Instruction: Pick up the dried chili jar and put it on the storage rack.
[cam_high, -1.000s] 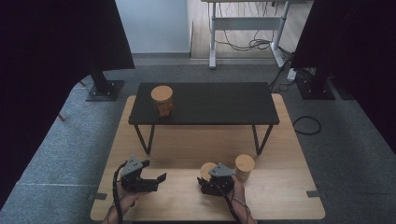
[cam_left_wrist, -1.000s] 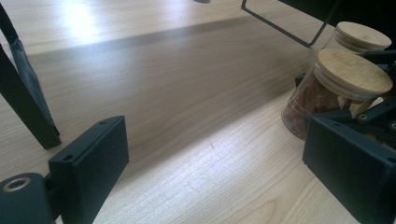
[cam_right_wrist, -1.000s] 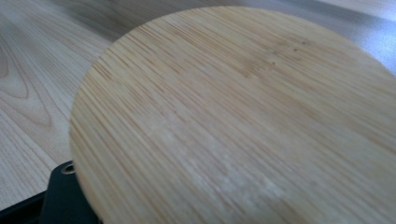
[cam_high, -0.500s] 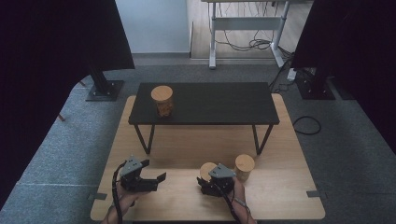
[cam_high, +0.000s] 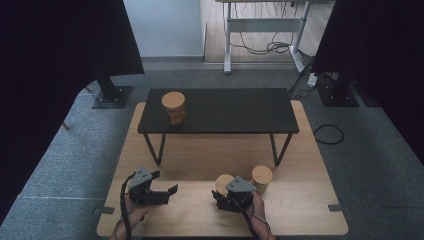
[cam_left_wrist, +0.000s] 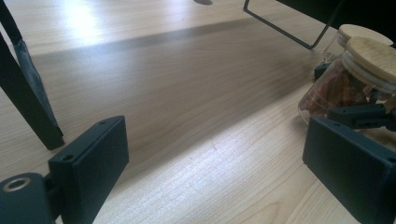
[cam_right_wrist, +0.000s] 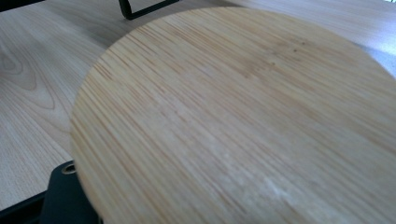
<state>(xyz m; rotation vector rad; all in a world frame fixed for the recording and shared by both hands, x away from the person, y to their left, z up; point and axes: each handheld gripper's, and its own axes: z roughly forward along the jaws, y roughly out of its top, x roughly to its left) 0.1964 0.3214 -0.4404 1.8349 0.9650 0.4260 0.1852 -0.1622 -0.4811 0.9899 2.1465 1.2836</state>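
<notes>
A bamboo-lidded jar (cam_high: 223, 183) stands low centre-right in the high view on the wooden worktop (cam_high: 200, 160), clamped by the right tongs (cam_high: 227, 195). A second jar (cam_high: 261, 178) stands just beside it to the right. Lower left, the left tongs (cam_high: 167, 191) gape wide, holding nothing. A third jar (cam_high: 173, 107) sits on the black table (cam_high: 235, 110) above

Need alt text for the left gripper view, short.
The left gripper stands open over bare light wooden board, nothing between its black jaws. At the right edge, the right gripper is closed on a tilted glass jar with a bamboo lid; a second lidded jar stands just behind it.
</notes>
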